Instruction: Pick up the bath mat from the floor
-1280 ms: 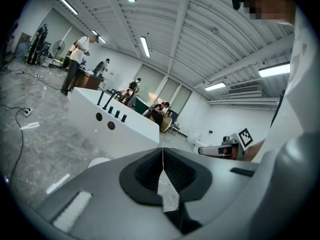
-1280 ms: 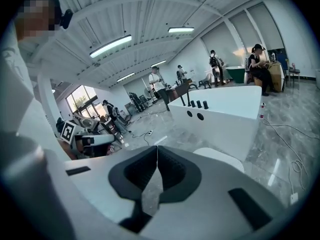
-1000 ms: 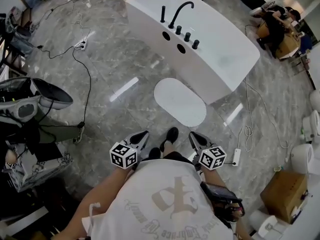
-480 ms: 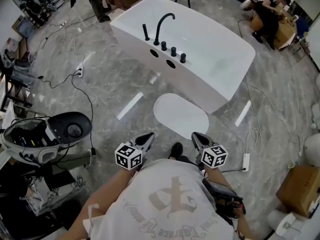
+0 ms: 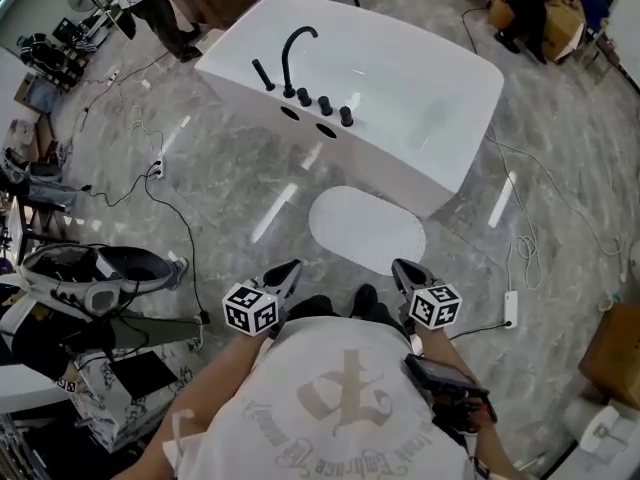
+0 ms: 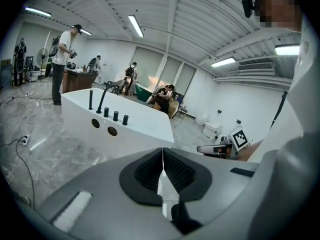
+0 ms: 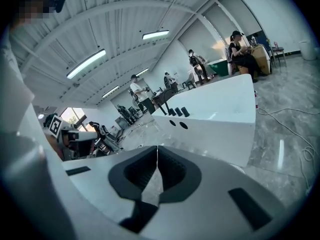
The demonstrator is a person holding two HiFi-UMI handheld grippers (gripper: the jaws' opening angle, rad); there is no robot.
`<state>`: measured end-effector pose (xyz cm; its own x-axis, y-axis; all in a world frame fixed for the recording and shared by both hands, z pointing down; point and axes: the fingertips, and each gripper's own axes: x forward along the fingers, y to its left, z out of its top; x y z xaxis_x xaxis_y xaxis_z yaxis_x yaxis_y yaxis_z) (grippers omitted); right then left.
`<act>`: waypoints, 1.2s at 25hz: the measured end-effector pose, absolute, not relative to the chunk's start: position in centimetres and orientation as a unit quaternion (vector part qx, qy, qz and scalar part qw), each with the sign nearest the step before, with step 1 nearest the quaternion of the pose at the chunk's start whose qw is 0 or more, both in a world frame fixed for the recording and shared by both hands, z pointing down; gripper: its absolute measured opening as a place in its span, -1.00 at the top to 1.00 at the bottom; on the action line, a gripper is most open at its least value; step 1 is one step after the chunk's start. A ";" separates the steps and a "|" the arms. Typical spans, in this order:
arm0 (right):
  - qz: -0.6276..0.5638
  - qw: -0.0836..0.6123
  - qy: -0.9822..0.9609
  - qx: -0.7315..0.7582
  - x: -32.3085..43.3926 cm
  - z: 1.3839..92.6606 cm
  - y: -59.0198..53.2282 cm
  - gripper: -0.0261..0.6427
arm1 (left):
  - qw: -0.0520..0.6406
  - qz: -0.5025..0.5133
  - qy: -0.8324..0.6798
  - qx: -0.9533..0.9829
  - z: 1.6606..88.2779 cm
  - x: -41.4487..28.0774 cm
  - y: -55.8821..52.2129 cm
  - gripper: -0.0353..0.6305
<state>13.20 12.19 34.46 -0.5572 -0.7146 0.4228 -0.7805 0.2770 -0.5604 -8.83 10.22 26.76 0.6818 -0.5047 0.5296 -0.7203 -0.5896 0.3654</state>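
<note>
The cardboard box [image 5: 618,353] is cut off by the head view's right edge.

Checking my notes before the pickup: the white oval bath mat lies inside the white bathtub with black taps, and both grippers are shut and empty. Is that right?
No: the head view shows the white oval bath mat on the grey marble floor beside the white bathtub, not inside it. The left gripper and right gripper are shut and empty.

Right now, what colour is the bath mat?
The mat is plain white, seen best in the head view.
</note>
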 end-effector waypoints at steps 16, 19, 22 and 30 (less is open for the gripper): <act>0.399 0.056 -0.739 0.539 11.0 36.0 7.6 0.90 | 0.308 0.219 -0.269 0.886 29.6 -12.3 1.1 0.87; 0.404 0.063 -0.722 0.559 9.3 35.8 6.7 0.90 | 0.316 0.219 -0.236 0.892 30.3 -13.2 -1.5 0.87; 0.397 0.097 -0.721 0.560 6.8 36.2 6.0 0.90 | 0.319 0.229 -0.205 0.897 31.7 -14.6 -3.0 0.87; 0.414 0.130 -0.692 0.577 1.8 38.1 4.4 0.90 | 0.330 0.265 -0.154 0.893 36.1 -18.5 -6.8 0.87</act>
<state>1.82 4.37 38.12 -0.2997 -0.6920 0.6568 -0.9062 -0.0088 -0.4228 -18.49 -6.76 36.11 0.8125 -0.1006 0.5742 -0.4497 -0.7351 0.5074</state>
